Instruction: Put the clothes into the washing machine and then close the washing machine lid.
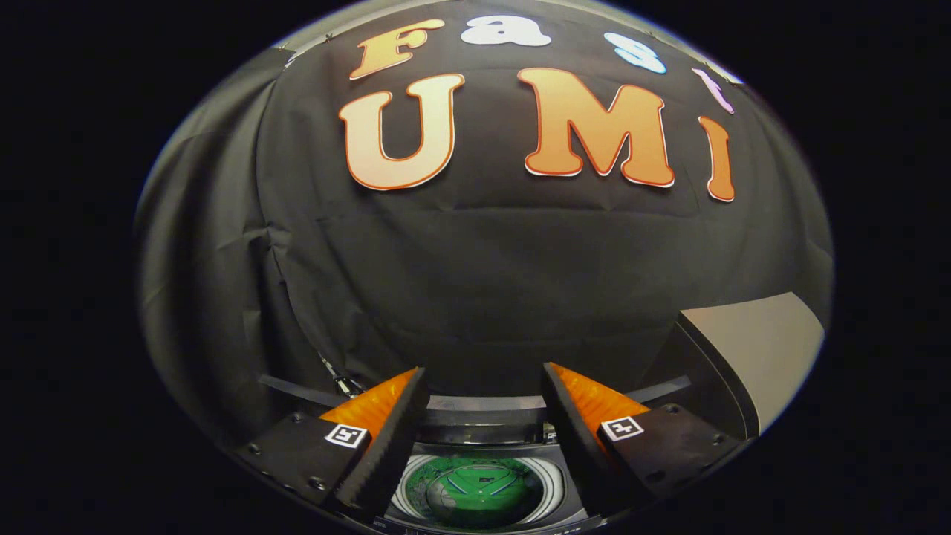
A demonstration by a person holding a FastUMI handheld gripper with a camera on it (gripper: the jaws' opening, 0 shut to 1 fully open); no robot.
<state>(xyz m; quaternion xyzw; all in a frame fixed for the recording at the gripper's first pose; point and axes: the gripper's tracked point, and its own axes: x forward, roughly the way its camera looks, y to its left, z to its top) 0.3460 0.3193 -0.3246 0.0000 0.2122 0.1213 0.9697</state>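
My gripper (484, 386) stands open, its two fingers spread wide with nothing between them. Below and between the fingers lies the washing machine's open top (483, 438), a dark rim around a round drum. Inside the drum sits a green piece of clothing (479, 490), bunched at the bottom. To the right of the right finger, the machine's lid (750, 349) stands raised, a pale panel with a dark edge. The gripper hangs above the drum opening and touches nothing.
The booth's black cloth wall (475, 260) hangs close behind the machine. A thin dark bar (297, 388) runs along the back of the machine on the left.
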